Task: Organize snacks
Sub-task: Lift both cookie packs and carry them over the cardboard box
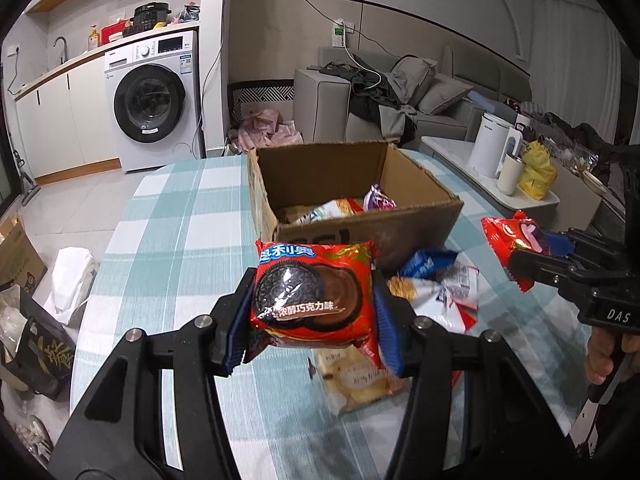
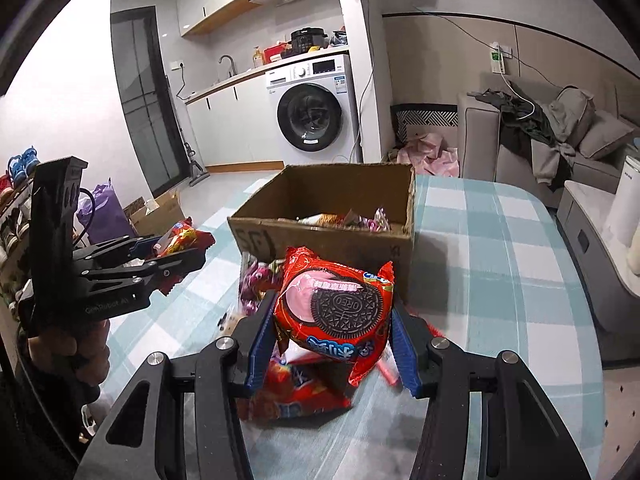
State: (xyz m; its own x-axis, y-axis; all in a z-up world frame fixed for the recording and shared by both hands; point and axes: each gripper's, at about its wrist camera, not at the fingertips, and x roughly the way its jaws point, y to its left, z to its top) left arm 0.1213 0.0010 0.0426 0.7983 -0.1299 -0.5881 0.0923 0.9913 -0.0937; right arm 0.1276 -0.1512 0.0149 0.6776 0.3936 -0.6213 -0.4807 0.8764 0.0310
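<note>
"OREO" on red packet [image 2: 336, 312], "DAS" on right gripper [image 1: 516, 256]

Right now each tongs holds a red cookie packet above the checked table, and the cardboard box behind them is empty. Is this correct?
Not quite: the cardboard box is not empty. The left wrist view shows snack packets lying inside it. The rest holds: the left tongs and right tongs each grip a red cookie packet above the checked table.
</note>
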